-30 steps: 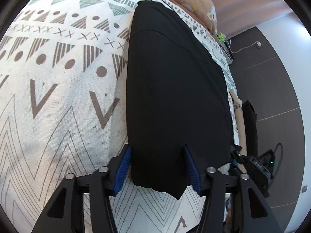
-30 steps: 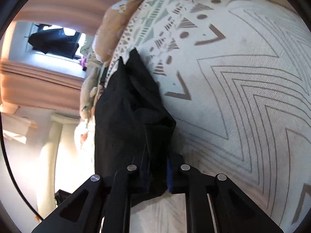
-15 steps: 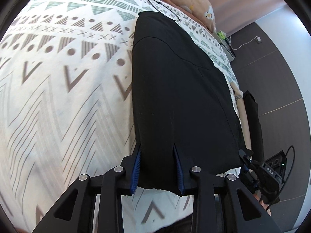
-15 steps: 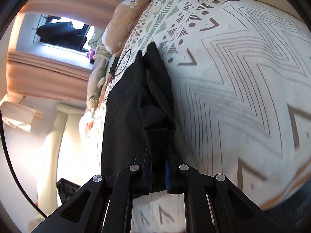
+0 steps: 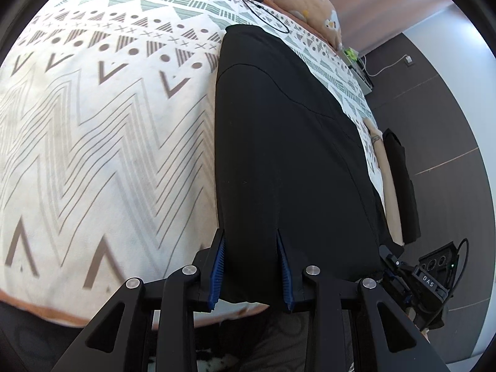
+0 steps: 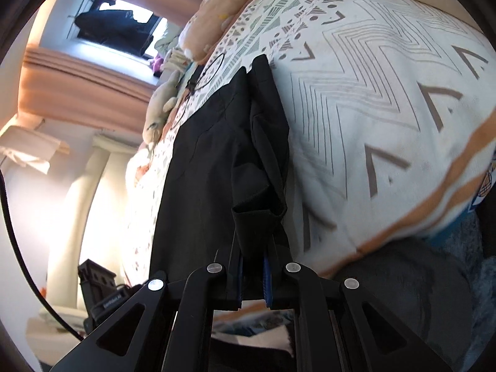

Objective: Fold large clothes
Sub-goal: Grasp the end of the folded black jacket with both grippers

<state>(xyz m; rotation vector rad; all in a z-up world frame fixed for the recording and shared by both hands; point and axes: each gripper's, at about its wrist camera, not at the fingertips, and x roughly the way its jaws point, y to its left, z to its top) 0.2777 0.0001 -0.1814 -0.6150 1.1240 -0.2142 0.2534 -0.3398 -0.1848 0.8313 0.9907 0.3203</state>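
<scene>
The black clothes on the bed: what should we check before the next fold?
1. Left gripper holds the black fabric garment: ok, fabric sits between its blue pads.
2. Right gripper holds the edge: ok, pinched.
3. Garment flat: not ok, bunched fold near the right gripper.
4. Thin black cable clear of the garment: ok.
5. Patterned white bedspread smooth: ok.
6. Far end straight: cannot tell.

Your left gripper has black garment cloth between its fingers, but the cloth hides whether the pads press it. Beneath your right gripper the garment's hem runs out of sight behind the frame. Ahead of it, the window is overexposed. The bed is cut off left.
</scene>
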